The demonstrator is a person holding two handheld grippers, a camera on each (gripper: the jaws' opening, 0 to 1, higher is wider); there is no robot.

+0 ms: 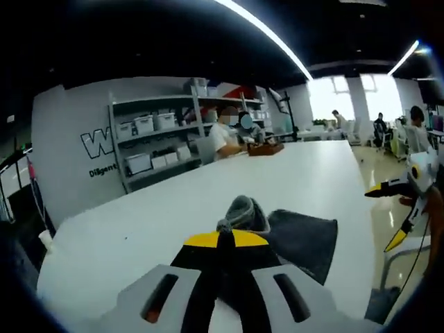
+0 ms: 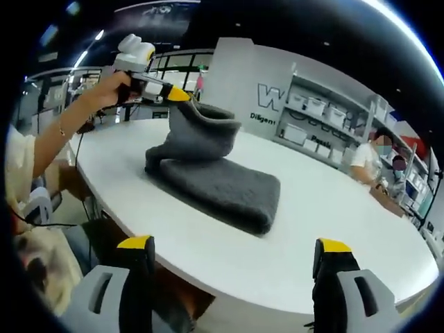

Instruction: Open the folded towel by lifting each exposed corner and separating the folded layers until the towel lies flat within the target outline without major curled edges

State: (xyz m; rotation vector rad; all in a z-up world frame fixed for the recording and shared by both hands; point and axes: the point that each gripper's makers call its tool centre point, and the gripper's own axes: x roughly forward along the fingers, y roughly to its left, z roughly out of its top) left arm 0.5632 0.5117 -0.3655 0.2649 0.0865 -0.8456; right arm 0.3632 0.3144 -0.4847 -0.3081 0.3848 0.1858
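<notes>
Grey towel (image 2: 211, 177) corner pinched up by left gripper (image 2: 182, 96); right gripper (image 2: 232, 258) spread, bulk straight ahead, crosswise.

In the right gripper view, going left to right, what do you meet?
Person's arm → left gripper pinching a lifted corner → towel on the white table → shelves → seated people.

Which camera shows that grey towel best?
The right gripper view: the whole grey towel lies on the white table, one corner lifted by the left gripper. The left gripper view shows just part.
</notes>
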